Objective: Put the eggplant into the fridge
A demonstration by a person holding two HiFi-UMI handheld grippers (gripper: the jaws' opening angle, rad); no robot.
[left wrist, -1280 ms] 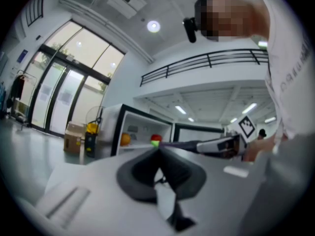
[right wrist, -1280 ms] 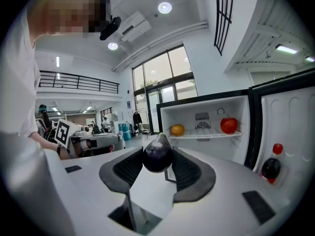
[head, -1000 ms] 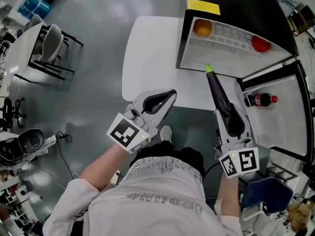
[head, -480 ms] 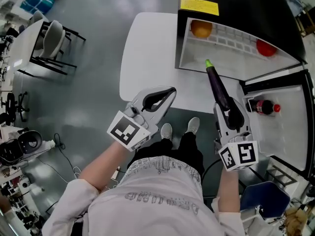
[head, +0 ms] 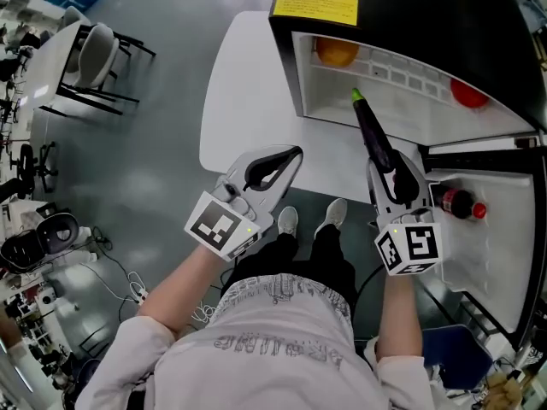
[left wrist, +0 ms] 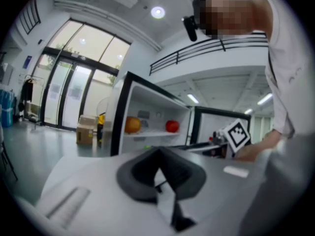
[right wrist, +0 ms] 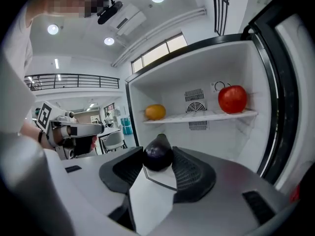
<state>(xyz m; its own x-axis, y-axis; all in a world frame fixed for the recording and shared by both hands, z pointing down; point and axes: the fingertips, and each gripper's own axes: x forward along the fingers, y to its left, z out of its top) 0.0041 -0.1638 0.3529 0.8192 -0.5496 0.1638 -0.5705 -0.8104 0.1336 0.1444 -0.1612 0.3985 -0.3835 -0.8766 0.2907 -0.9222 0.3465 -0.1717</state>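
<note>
A long dark purple eggplant [head: 376,137] with a green stem sticks out ahead of my right gripper [head: 393,171], which is shut on its thick end [right wrist: 158,153]. Its stem end reaches into the open black fridge [head: 410,7], low in the white interior. A wire shelf in there carries an orange [head: 336,51] and a red fruit [head: 473,92], both also visible in the right gripper view as the orange [right wrist: 155,112] and the red fruit [right wrist: 232,99]. My left gripper [head: 291,156] hovers over the table's near edge, left of the fridge, shut and holding nothing.
The fridge stands on a white round-cornered table [head: 244,92]. Its door [head: 491,229] swings open to the right and holds a dark bottle [head: 451,202] with a red cap. Chairs and a desk [head: 77,58] stand far left on the grey floor.
Both grippers have moved toward the fridge and lower. The eggplant's stem end has passed from the fridge's front edge into the opening.
</note>
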